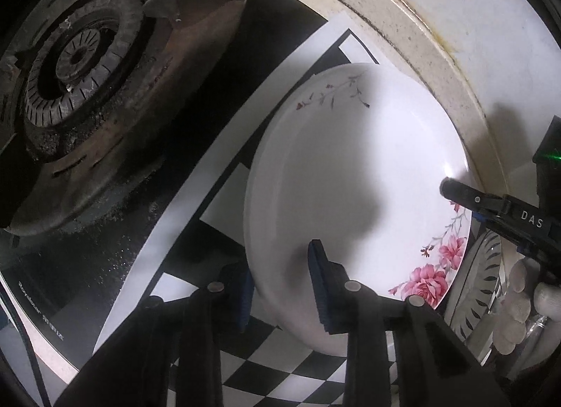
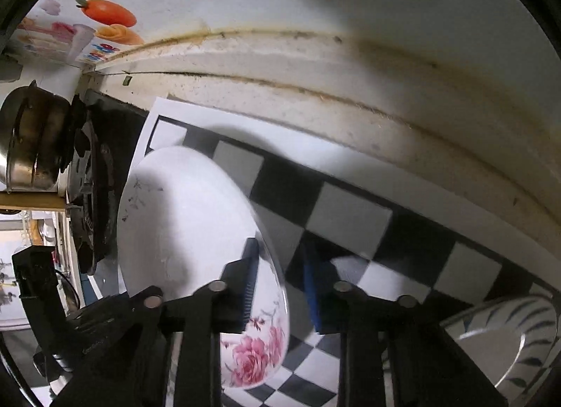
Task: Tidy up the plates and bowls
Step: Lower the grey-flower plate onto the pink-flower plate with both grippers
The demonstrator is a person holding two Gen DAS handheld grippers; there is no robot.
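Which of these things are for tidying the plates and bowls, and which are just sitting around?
For the job:
- flowered plate, gripped at opposite rim edges by the left gripper and right gripper
- leaf-patterned bowl

Just lying about:
- stove burner
- metal pot
- checkered sheet
- fruit sticker on the wall

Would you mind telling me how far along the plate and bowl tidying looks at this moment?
Nothing looks finished yet. In hand: the left gripper and right gripper both straddle the rim of the floral plate, tilted above the checkered mat; a firm clamp can't be confirmed. Left: setting it down and dealing with the leaf-patterned dish nearby.
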